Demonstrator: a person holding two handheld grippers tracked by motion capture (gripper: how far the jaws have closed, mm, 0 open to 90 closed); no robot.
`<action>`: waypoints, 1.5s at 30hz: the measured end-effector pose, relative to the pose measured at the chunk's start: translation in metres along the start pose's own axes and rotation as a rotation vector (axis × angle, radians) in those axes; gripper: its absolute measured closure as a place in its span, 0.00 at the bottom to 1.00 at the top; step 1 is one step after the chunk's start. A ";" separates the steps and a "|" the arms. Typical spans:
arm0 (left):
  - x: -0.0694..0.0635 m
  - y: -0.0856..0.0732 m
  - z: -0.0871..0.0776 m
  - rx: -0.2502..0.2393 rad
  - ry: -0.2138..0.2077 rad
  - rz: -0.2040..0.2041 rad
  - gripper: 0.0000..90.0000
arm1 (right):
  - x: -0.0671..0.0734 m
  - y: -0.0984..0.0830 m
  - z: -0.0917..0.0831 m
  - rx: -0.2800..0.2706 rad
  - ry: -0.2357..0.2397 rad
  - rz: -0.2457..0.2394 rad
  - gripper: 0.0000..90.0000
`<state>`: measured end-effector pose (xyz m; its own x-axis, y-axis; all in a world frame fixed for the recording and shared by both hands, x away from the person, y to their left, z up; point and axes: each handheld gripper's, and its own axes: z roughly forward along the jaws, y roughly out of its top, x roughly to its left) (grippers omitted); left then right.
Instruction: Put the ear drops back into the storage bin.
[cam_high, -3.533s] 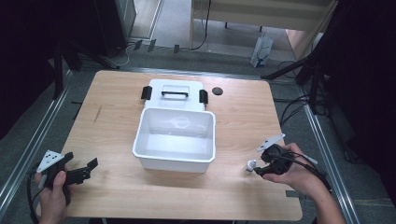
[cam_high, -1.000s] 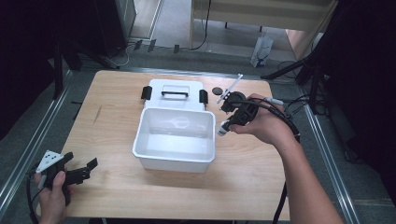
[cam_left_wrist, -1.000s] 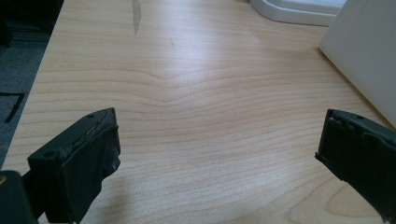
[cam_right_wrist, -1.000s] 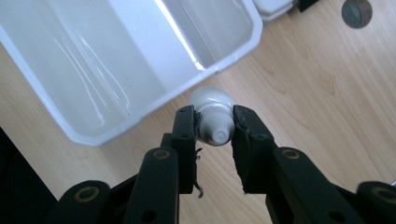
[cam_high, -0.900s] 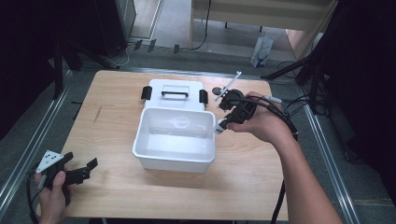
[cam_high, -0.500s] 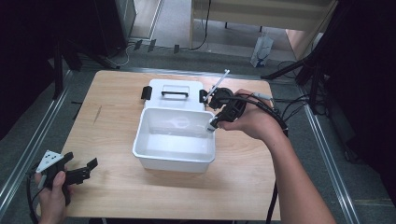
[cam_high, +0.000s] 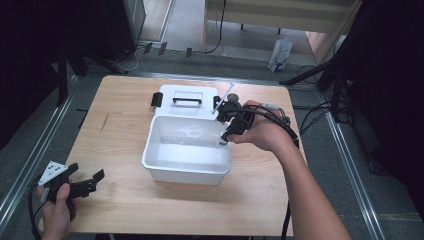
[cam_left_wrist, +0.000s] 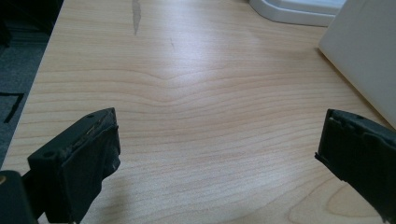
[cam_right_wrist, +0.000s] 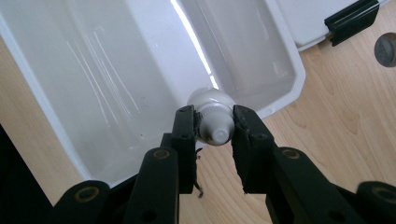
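My right gripper (cam_high: 224, 138) is shut on a small white bulb (cam_right_wrist: 212, 116), gripping its narrow base with the round head pointing away. It hangs over the right rim of an open white bin (cam_high: 185, 176), just inside the edge. In the right gripper view the bin (cam_right_wrist: 107, 93) lies below the bulb and its inside looks bare. My left gripper (cam_high: 96, 181) rests at the table's front left corner with its jaws wide apart. Between the left gripper's (cam_left_wrist: 217, 135) fingers there is only wood.
The bin's white lid (cam_high: 187, 97), with a black handle and black clips, lies flat just behind the bin. A small dark round disc (cam_high: 233, 98) sits beside the lid. Black cable trails from the right hand over the table's right side. Bare wooden tabletop (cam_high: 115, 130) stretches left of the bin.
The right gripper carried the bulb from the table's front right up and leftward to the bin's right rim. The left gripper has stayed put.
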<state>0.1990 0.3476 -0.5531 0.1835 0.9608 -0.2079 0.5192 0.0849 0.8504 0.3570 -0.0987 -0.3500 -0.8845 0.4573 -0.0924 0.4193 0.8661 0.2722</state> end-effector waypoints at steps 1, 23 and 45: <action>0.000 0.000 0.000 0.000 0.002 0.002 0.00 | 0.000 0.000 0.002 0.002 -0.001 -0.001 0.80; 0.000 0.000 0.000 -0.001 -0.001 0.000 0.00 | 0.013 0.010 0.050 0.129 -0.004 -0.096 0.80; 0.000 0.000 0.000 -0.001 -0.001 -0.002 0.00 | 0.026 0.010 0.083 0.237 -0.023 -0.272 0.80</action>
<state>0.1987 0.3478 -0.5532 0.1827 0.9604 -0.2103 0.5188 0.0875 0.8504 0.3555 -0.0612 -0.4290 -0.9666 0.2056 -0.1532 0.2073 0.9783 0.0047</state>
